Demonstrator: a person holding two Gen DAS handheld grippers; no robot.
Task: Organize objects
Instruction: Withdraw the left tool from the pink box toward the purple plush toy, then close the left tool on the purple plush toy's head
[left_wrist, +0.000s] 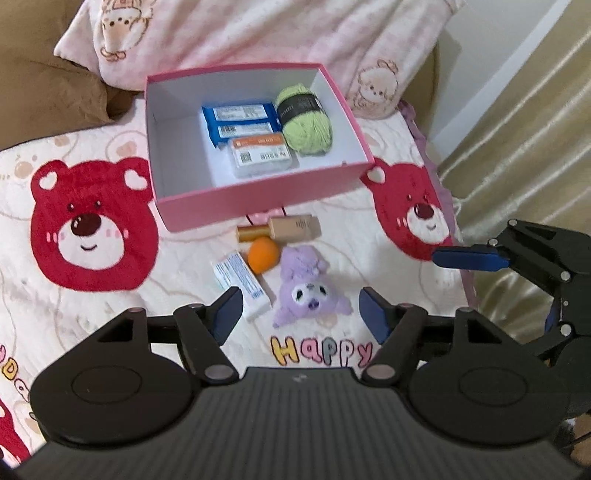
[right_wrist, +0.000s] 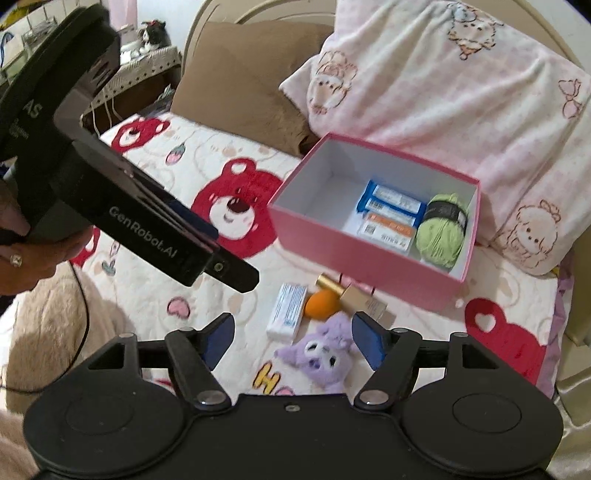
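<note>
We see a pink box (left_wrist: 258, 206) on a bedspread (left_wrist: 110, 314) printed with red bears, open side up, white inside. In the box: two blue packets (left_wrist: 240, 114) side by side, a grey pack (left_wrist: 262, 157) with an orange stripe touching them on the near side, and a green yarn ball (left_wrist: 304, 122) with a black band against the right wall. Left part of the box floor is bare. Just in front of the box, on the bedspread, a small cluster: a gold tube (left_wrist: 253, 233) end to end with a beige bottle (left_wrist: 293, 227), an orange sponge (left_wrist: 263, 254) touching below them, a white carton (left_wrist: 242, 288) with blue print to the left of the sponge, and a purple plush (left_wrist: 308, 291) lying to the right of the carton. Left gripper (left_wrist: 301, 310) hovers over the carton and plush, jaws apart, nothing between the pads, not touching anything. Right gripper (right_wrist: 291, 338) hangs over the same cluster in its own view, jaws apart and empty too; the plush (right_wrist: 321, 354) shows in the gap but below it, no contact. From the right wrist view the left gripper's body crosses the upper left, held by a hand (right_wrist: 26, 247) with a ring. A pink pillow (right_wrist: 443, 92) lies behind the box, a brown cushion (right_wrist: 240, 81) beside it. A gold curtain (left_wrist: 517, 129) hangs at the right in the left wrist view.
</note>
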